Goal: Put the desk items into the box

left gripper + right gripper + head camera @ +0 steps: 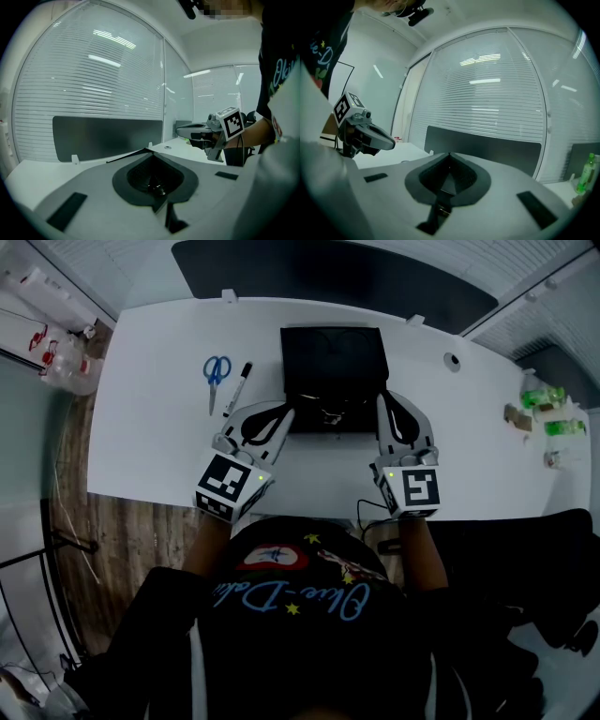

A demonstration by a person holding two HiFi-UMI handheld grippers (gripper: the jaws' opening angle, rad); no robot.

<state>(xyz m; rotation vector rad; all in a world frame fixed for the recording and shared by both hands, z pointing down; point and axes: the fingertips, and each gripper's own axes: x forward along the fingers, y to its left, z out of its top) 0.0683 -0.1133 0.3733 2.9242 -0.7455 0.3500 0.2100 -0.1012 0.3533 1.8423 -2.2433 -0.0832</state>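
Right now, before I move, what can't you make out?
1. Inside of the black box: head view, too dark.
2. Whether the left gripper or right gripper touches the box: tips too small in head view, gripper views blocked by their own jaw bodies.
3. Green items far right: too small.

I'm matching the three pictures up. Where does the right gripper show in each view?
Head view: right gripper right of centre, by the box.
Left gripper view: right gripper at the right, mid-height.
Right gripper view: right gripper itself, jaws shut, bottom centre.
Shared landmark: the dark panel behind the desk, in all three.
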